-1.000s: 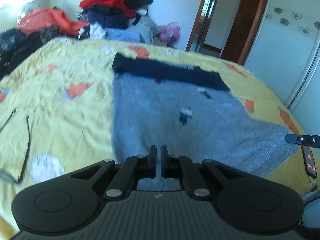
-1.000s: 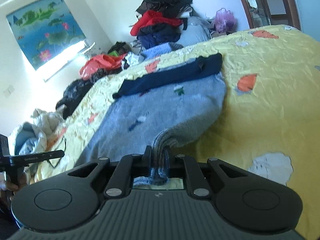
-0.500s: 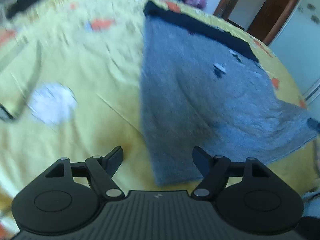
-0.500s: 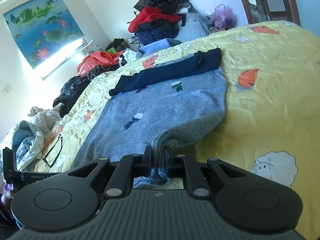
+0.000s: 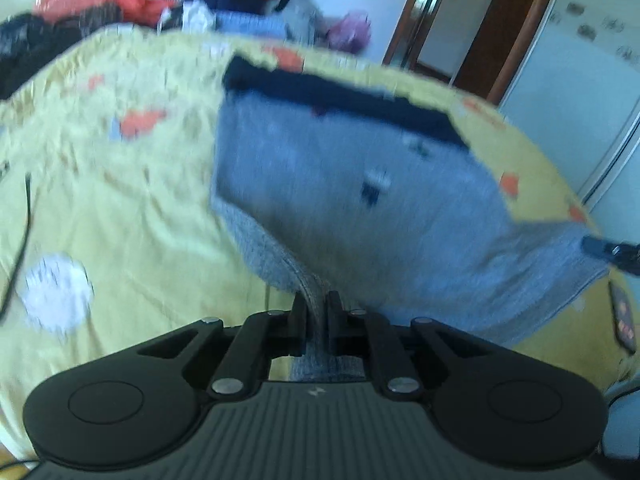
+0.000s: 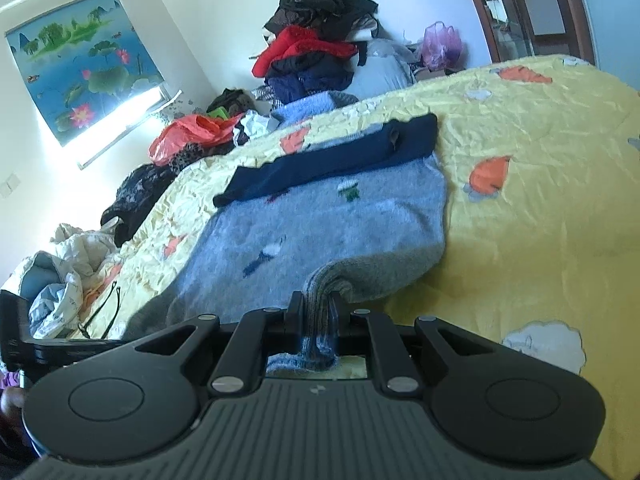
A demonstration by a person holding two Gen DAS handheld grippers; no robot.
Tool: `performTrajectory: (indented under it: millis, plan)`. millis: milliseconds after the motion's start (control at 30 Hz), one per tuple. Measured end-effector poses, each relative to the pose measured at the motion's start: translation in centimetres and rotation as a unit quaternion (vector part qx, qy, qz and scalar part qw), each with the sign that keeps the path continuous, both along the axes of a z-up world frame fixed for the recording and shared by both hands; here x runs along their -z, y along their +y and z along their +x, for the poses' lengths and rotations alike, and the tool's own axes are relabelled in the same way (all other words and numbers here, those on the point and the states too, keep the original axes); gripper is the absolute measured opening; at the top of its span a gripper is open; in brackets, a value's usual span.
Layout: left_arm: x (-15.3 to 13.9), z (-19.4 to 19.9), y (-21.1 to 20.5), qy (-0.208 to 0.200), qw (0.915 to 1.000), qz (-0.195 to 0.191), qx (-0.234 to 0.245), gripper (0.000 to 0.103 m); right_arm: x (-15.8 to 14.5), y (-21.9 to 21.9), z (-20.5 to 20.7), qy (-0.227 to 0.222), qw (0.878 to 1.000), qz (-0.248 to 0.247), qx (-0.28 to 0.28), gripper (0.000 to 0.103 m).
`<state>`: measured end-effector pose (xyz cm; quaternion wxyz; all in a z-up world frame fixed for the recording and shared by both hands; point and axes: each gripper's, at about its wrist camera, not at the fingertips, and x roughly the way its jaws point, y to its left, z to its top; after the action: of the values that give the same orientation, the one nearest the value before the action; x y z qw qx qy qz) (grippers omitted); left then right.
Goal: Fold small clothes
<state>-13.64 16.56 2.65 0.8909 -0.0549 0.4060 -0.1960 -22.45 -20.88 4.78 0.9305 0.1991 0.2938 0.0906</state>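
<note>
Sweater [image 5: 352, 208] shows no readable writing.

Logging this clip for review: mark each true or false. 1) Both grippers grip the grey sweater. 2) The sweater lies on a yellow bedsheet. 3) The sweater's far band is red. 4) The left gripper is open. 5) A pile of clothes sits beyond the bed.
1) True: the left gripper and right gripper each pinch the near edge of the grey sweater.
2) True: it lies on the yellow bedsheet.
3) False: the far band is dark navy.
4) False: its fingers are shut on the sweater.
5) True: a pile of clothes sits against the wall.
</note>
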Motion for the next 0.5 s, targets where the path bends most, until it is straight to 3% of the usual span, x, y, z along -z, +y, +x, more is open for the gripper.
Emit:
performTrajectory:
  millis: [233,433,500]
  plan:
    - [-5.4,3.3,0.2,-0.064,0.9970,-0.038,-0.021,0.008,-2.0,-0.8,2.8,-0.045,0.999,0.001,0.023,0.021]
    - [-6.9,7.8,-2.1,-0.079,0.9950,-0.032,-0.052,0.008,-2.1,-1.7,6.3,-0.054,0.997,-0.008,0.046,0.021]
    - [-7.1,9.2,-3.2,-0.093,0.9936,-0.013,-0.062,0.008,-2.1,-1.6,7.8,-0.054,0.997,-0.025,0.055,0.021]
